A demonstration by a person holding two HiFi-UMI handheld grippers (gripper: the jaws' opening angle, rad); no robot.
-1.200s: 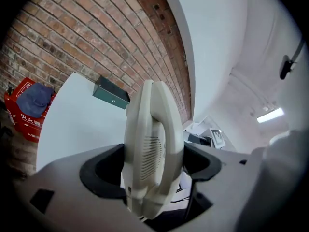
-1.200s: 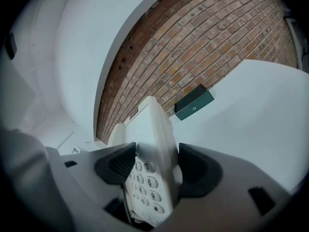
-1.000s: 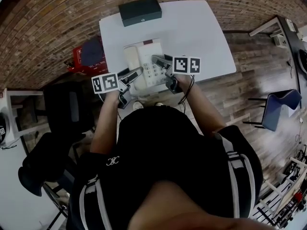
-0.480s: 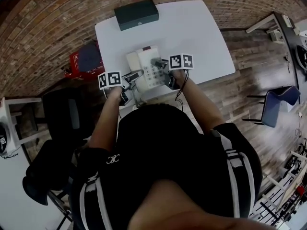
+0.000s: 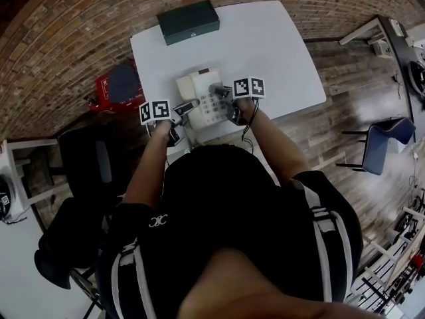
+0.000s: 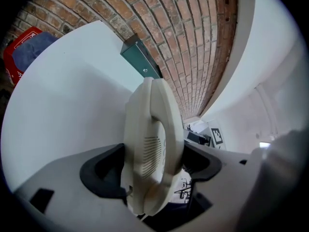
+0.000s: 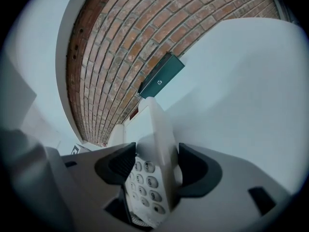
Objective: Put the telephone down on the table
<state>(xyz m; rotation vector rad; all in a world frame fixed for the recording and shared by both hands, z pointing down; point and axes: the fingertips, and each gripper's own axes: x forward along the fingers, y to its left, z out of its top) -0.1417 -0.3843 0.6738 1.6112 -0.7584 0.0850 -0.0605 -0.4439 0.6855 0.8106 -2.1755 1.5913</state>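
A cream telephone [image 5: 201, 96] with its handset on the left side is held between both grippers over the near part of the white table [image 5: 265, 52]. My left gripper [image 5: 186, 106] is shut on the handset [image 6: 152, 139], whose perforated end fills the gap between the black pads. My right gripper [image 5: 223, 96] is shut on the phone's keypad side [image 7: 153, 144], with the number keys [image 7: 147, 180] showing between the jaws. I cannot tell whether the phone's underside touches the table.
A dark green box [image 5: 188, 22] lies at the table's far edge, also seen as the dark green box [image 7: 161, 80] beyond the phone. A red crate [image 5: 114, 84] and a black chair [image 5: 89, 158] stand left of the table, a blue chair [image 5: 384, 145] to the right.
The phone and both grippers look smaller and lower toward the table than a second ago. Both grips are unchanged.
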